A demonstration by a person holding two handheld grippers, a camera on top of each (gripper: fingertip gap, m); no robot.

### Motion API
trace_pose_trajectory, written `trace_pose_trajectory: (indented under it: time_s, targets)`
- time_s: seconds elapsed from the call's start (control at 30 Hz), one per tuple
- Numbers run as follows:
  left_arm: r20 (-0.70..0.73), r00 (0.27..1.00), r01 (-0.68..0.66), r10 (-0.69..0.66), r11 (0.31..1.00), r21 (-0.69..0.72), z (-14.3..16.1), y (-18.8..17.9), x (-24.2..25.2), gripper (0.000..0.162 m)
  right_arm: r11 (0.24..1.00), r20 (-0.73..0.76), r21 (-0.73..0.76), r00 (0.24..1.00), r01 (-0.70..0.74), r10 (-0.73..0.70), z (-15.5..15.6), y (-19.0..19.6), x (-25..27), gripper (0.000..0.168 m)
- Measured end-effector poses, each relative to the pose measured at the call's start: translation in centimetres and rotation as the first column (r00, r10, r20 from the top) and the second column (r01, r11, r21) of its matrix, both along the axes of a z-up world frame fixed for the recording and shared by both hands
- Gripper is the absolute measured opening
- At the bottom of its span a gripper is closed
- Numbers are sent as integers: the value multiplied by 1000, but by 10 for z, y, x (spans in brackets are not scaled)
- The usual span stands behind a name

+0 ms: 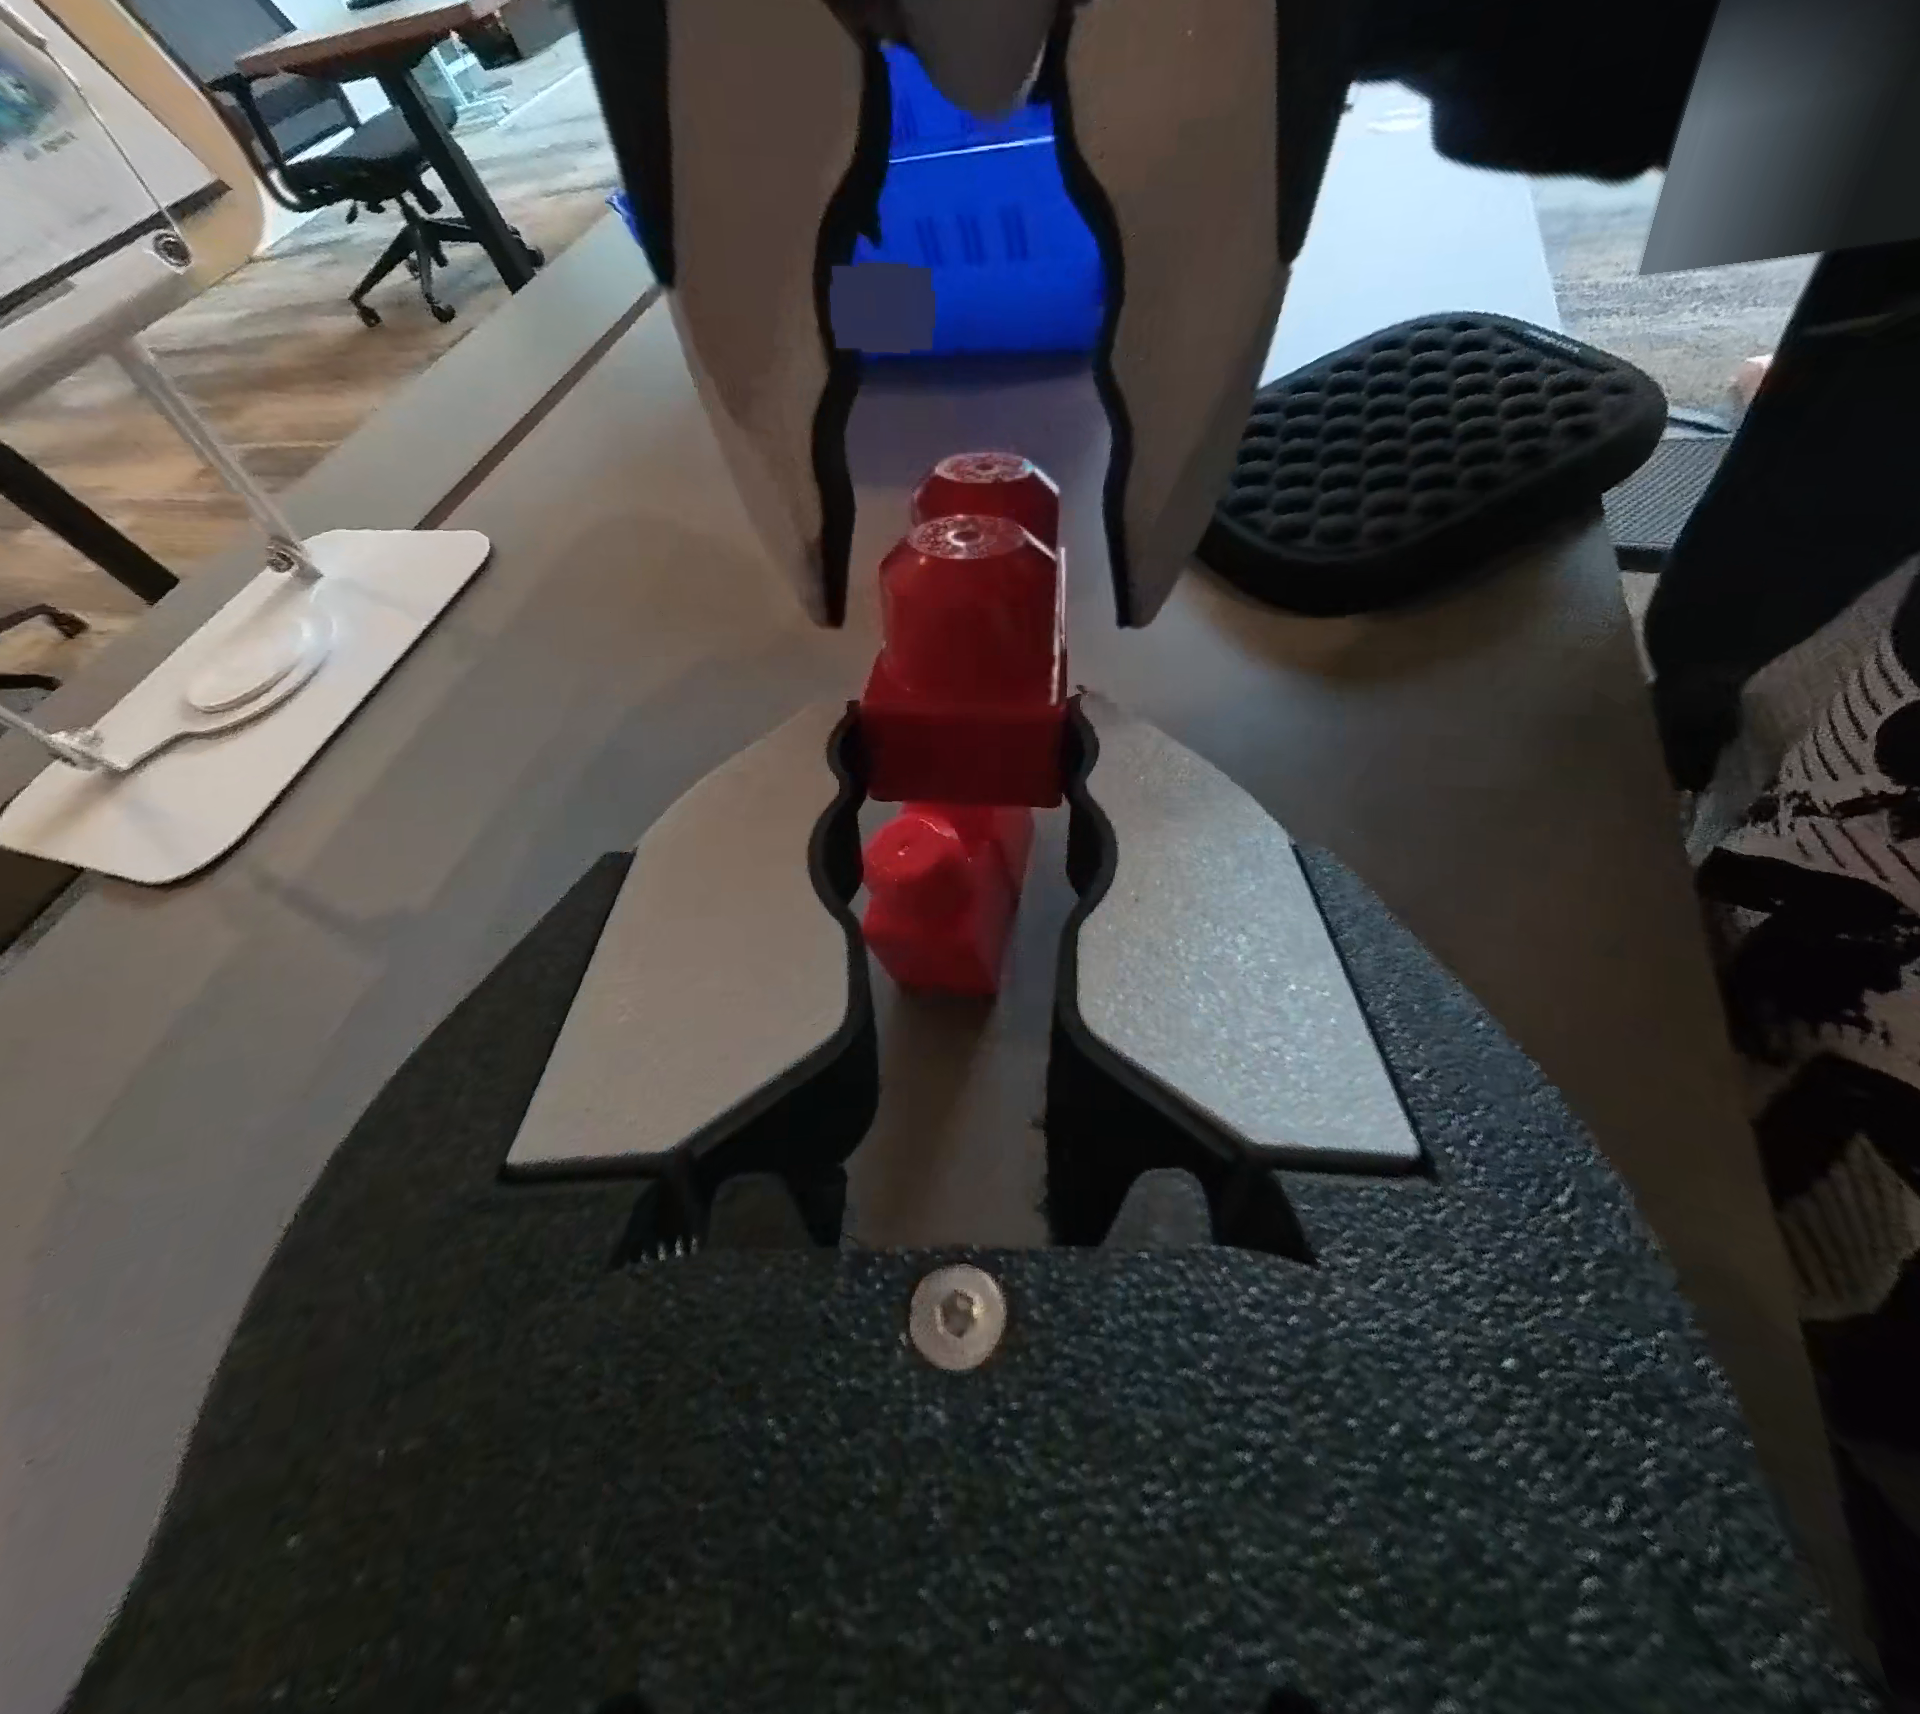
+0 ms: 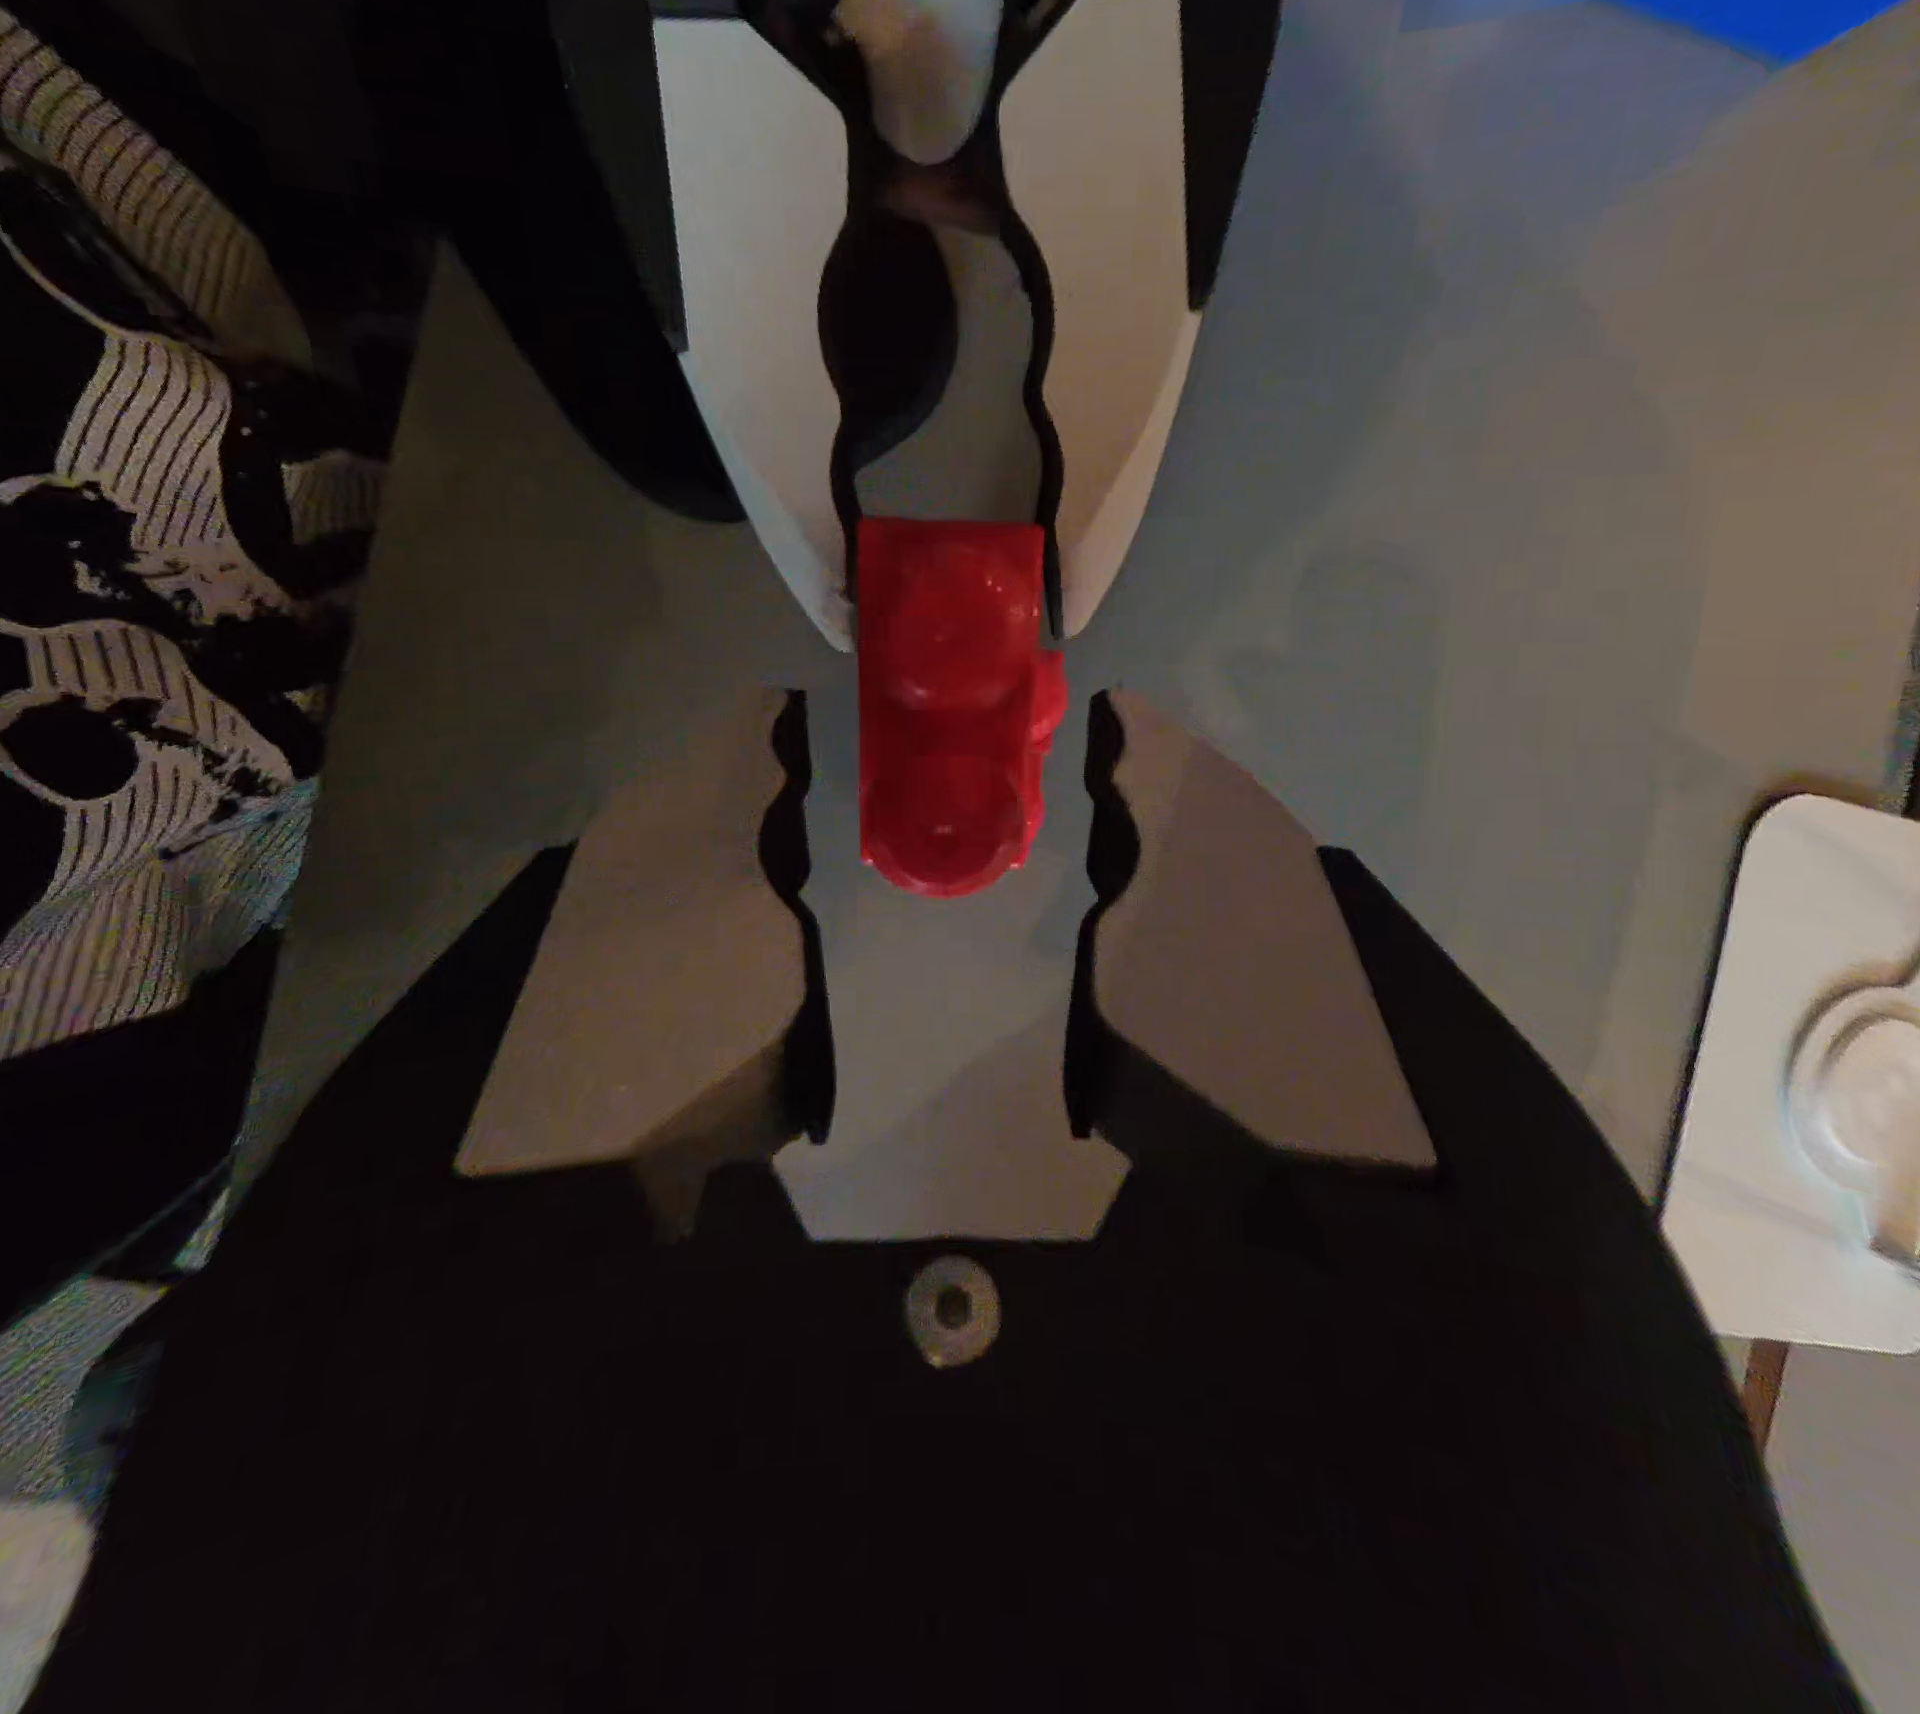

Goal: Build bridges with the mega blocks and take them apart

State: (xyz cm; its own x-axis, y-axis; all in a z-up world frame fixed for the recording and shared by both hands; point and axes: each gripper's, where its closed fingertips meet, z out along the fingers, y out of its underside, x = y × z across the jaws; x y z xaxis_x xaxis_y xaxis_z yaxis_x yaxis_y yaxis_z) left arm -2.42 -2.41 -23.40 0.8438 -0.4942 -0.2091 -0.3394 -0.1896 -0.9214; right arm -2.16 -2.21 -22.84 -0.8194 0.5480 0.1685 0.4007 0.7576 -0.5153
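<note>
Left gripper (image 1: 961,755) clamps upper red two-stud block (image 1: 961,688) atop lower red block (image 1: 951,906) on grey table (image 1: 520,833). Right gripper (image 1: 977,620) opposite, spread wide over studs. Risk: uneven pull tips lower block.

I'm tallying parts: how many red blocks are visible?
2: an upper red plastic two-stud block gripped by the left tongs, and a lower red block beneath it on the grey table. Others may be hidden.
</note>
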Motion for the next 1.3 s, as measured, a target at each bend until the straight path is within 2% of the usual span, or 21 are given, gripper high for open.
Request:
trace_pose_trajectory:
  time_s: [0.2,0.47,0.6,0.7,0.8,0.97,1.1,1.3]
  targets:
    - [14,1000,9,-9,1000,3,-2,2,2,36,994,104,104,995,-11,0,-9,2,3,45]
    - [40,999,8,-9,1000,22,-1,3,1,36,988,97,153,995,-18,3,-15,1,-2,35]
    - [0,1000,-5,5,999,41,-5,4,-6,36,985,92,172,996,-8,-8,-16,3,-8,34]
    - [-46,999,15,-17,999,-40,-23,1,-18,51,974,120,227,991,24,-52,-20,15,-12,34]
    - [-7,997,81,-83,990,-116,-40,-4,-26,63,964,144,260,985,54,-94,-25,22,-15,34]
    - [57,984,173,-169,981,-86,-48,-7,-34,80,955,172,285,975,88,-141,-34,28,-18,34]
    - [119,976,193,-184,978,-73,-59,-4,-37,85,949,191,302,969,91,-154,-42,30,-19,34]
    - [91,980,181,-175,981,-72,-66,0,-36,81,945,228,312,958,97,-174,-53,28,-18,34]
